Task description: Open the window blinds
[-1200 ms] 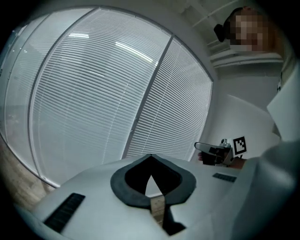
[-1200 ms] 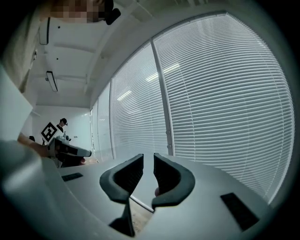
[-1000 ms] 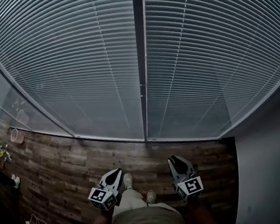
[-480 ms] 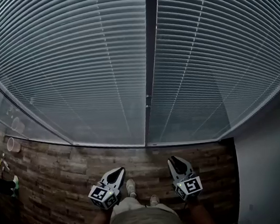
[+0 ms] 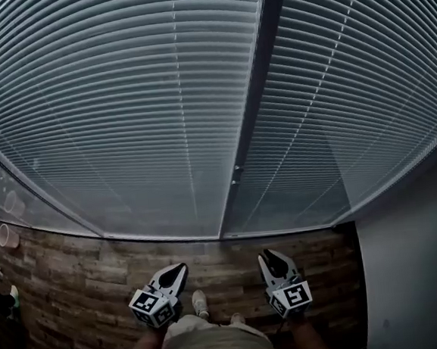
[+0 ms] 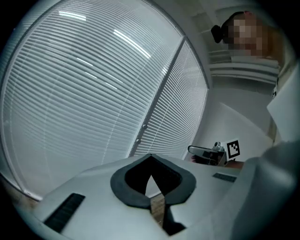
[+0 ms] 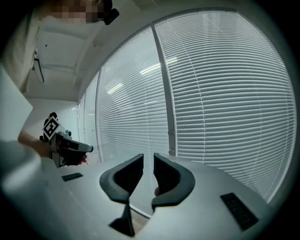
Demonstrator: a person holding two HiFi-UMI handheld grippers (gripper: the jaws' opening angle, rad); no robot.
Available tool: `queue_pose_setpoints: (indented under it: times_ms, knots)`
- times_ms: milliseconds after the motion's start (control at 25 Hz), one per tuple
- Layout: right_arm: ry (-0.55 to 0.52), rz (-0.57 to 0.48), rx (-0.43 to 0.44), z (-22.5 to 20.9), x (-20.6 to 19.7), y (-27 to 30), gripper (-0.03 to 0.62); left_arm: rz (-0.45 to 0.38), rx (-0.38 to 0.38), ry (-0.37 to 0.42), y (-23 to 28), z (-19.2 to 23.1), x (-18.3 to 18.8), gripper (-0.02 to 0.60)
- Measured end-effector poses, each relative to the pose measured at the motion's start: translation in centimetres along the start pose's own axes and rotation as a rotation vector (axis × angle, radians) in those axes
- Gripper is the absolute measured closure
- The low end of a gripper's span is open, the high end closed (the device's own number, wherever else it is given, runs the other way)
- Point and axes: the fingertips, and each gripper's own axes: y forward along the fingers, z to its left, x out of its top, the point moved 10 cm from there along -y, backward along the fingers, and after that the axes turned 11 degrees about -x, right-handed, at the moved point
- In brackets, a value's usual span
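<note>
Window blinds (image 5: 159, 99) fill the view ahead in two panels flanking a dark post (image 5: 260, 90), slats closed and let down to the wooden floor (image 5: 84, 288); nothing opened yet. The left hand-held gripper (image 6: 150, 157) has its tips together, empty. The right hand-held gripper (image 7: 148, 157) is a slit apart, empty. Both hang short of the blinds, so the whole job looks ahead.

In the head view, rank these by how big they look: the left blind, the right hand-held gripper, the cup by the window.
1. Left blind, by far the largest.
2. Right hand-held gripper.
3. Cup, smallest, though it sits farther from the camera.
</note>
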Motion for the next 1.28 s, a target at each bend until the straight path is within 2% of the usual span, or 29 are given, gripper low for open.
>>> queue_pose_setpoints:
  times_ms: [120, 280, 600, 760, 920, 1080, 1280]
  knots:
    - [0.011, 0.003, -0.024, 0.6, 0.0, 1.1, 0.52, 0.002, -0.016, -0.034, 0.2, 2.0, 0.5, 0.569]
    - [0.021, 0.017, -0.044, 1.0, -0.6, 2.8, 0.52, 0.034, -0.026, -0.028, 1.0, 4.7, 0.4, 0.569]
    - [0.007, 0.049, -0.058, 2.9, -0.2, 4.0, 0.52, 0.015, -0.06, -0.036, 0.5, 6.3, 1.9, 0.568]
    - [0.007, 0.032, -0.06, 3.9, -0.8, 5.0, 0.52, 0.025, -0.023, -0.014, -0.8, 8.3, 1.2, 0.569]
    - [0.031, -0.005, -0.053, 5.3, -1.3, 5.5, 0.52, -0.001, -0.022, 0.007, -2.2, 9.5, 1.1, 0.569]
    - [0.04, -0.013, -0.049, 6.5, -1.3, 5.6, 0.52, -0.024, 0.013, -0.011, -3.9, 10.8, 0.8, 0.569]
    - [0.04, -0.014, -0.052, 6.0, -1.0, 5.4, 0.52, -0.049, 0.042, -0.04, -4.6, 10.4, 1.3, 0.569]
